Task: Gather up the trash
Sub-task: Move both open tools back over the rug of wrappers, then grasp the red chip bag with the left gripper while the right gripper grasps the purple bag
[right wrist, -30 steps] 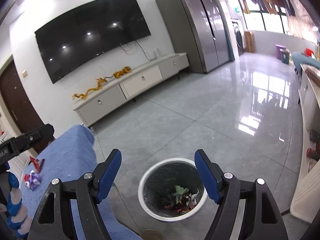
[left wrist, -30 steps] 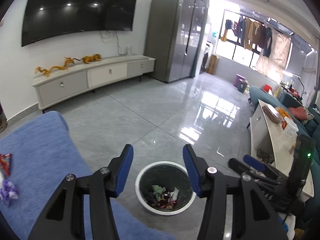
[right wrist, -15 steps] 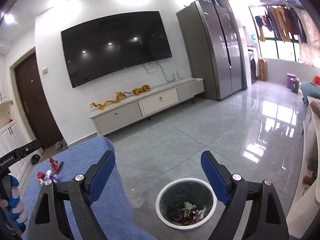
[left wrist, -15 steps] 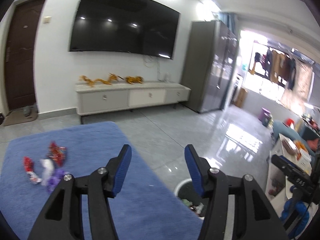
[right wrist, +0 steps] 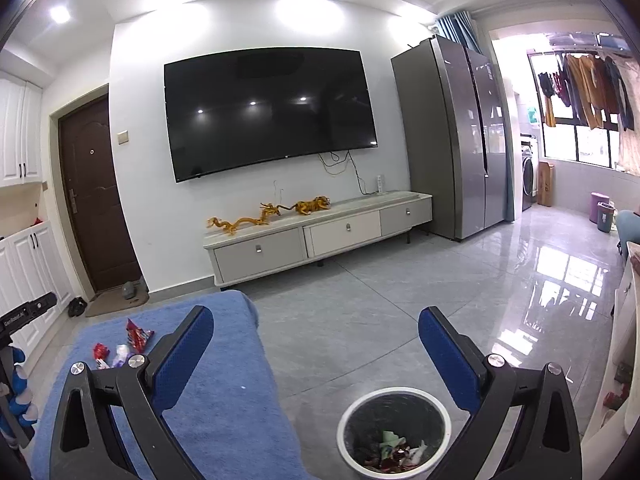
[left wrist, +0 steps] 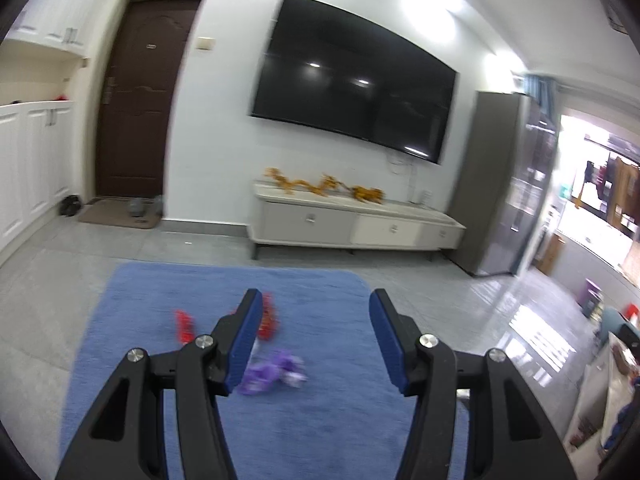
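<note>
On the blue cloth [left wrist: 224, 432], the purple wrapper [left wrist: 272, 372] looks light and crumpled; pinch its bunched middle. Left tool [left wrist: 316, 340] half-open, empty; right tool [right wrist: 316, 356] opening wide, empty.

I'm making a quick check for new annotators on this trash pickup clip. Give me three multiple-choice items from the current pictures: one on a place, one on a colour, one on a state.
1. Where do the loose wrappers lie?
A. on the blue rug
B. on the TV cabinet
C. on the bare tiles

2. What colour is the bin's rim?
A. red
B. white
C. black

3. What is between the right tongs?
A. a purple wrapper
B. a red wrapper
C. nothing

Answers:
1 A: the wrappers rest on the rug.
2 B: the bin shows a white ring around its dark inside.
3 C: the right tongs are opening, with only floor between them.
</note>
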`<state>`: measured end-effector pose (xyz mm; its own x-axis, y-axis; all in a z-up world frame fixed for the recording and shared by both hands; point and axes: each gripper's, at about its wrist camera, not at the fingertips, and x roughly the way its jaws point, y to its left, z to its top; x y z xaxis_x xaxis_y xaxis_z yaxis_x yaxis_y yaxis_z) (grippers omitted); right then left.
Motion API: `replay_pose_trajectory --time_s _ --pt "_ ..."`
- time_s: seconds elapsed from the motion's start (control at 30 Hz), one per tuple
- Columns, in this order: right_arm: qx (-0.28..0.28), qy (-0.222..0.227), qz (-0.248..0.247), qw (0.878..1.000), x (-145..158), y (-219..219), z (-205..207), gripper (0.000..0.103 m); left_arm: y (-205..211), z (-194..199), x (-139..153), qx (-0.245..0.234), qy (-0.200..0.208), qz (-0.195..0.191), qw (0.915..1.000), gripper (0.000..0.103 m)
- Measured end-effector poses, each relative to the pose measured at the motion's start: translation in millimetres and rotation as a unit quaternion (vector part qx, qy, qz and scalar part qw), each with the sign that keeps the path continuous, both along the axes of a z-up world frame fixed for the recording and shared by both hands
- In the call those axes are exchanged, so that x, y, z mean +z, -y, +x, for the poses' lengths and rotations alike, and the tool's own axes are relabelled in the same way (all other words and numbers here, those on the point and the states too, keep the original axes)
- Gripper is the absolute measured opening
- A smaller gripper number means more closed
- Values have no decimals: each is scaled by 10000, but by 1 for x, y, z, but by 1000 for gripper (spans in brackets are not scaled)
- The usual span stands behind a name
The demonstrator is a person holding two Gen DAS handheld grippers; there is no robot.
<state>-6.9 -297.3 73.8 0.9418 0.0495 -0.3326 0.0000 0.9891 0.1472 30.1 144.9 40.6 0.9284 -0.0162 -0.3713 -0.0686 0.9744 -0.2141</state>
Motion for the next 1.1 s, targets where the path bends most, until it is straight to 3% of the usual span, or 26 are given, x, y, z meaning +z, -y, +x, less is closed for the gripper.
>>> replay_pose_trajectory --time_s 0.13,0.33,0.57,0.73,0.93,1.1 --pt "247 7 229 9994 2 -13 9 103 -46 4 -11 479 -82 -8 9988 53" --pt "682 28 33 9977 -2 -56 32 103 -105 17 -39 918 -423 -185 9947 53" --pt "1567 -286 97 9872 -24 -113 79 103 -136 53 -92 875 -1115 -432 9890 53" --pt "2321 -959 -111 9679 -55 -172 128 103 -137 91 -134 670 -1628 -606 9825 53" --pt "3126 -1743 -216 9335 -106 -239 174 103 -140 132 -166 563 -1999 -734 9754 53" --pt "3536 -2087 -279 9114 -139 -285 193 103 -141 147 -181 477 -2167 -723 9724 53"
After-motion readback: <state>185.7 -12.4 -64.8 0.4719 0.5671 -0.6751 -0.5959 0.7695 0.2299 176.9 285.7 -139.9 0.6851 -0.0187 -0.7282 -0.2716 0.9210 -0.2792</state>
